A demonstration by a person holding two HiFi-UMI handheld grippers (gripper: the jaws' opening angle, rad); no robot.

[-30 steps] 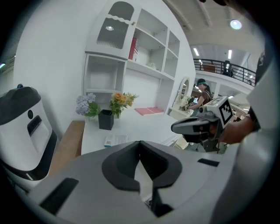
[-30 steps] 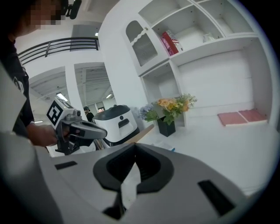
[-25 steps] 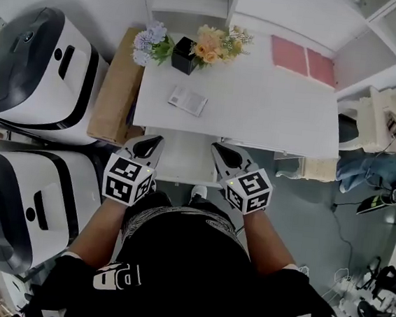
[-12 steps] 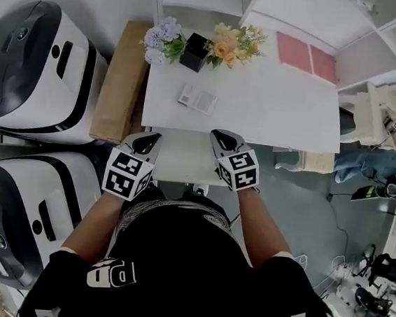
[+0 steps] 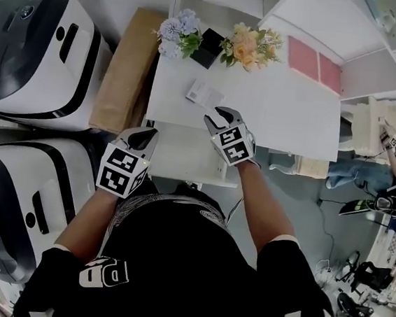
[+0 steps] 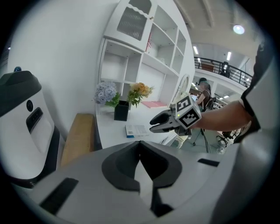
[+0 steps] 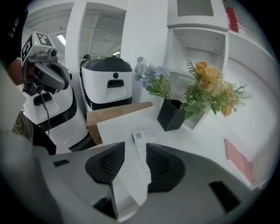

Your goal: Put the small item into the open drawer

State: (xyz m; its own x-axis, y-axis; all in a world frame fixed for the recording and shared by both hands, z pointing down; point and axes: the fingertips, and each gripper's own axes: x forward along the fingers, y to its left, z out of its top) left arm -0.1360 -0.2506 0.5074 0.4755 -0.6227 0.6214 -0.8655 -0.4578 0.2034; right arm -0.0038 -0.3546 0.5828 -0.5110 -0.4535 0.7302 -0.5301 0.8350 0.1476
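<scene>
The small item (image 5: 205, 92), a flat white box with a barcode, lies on the white table (image 5: 280, 114) near its front left. Just short of it, my right gripper (image 5: 220, 114) hangs over the table's front edge, pointing down at the box; its jaws have just been opening and stand open with nothing between them. In the right gripper view the box (image 7: 141, 136) shows through the gap of my right gripper (image 7: 135, 148). The open white drawer (image 5: 180, 156) juts out below the table's edge. My left gripper (image 5: 146, 137) hovers at the drawer's left end, shut and empty.
A black vase (image 5: 211, 48) with flowers stands at the table's back left, and two pink mats (image 5: 312, 61) lie at the back right. A brown box (image 5: 126, 69) and two white machines (image 5: 40, 53) stand to the left. Shelves rise behind the table.
My right gripper has moved forward from over the drawer to the table's edge near the box, rolled, and opened its jaws. My left gripper has shifted a little to the left.
</scene>
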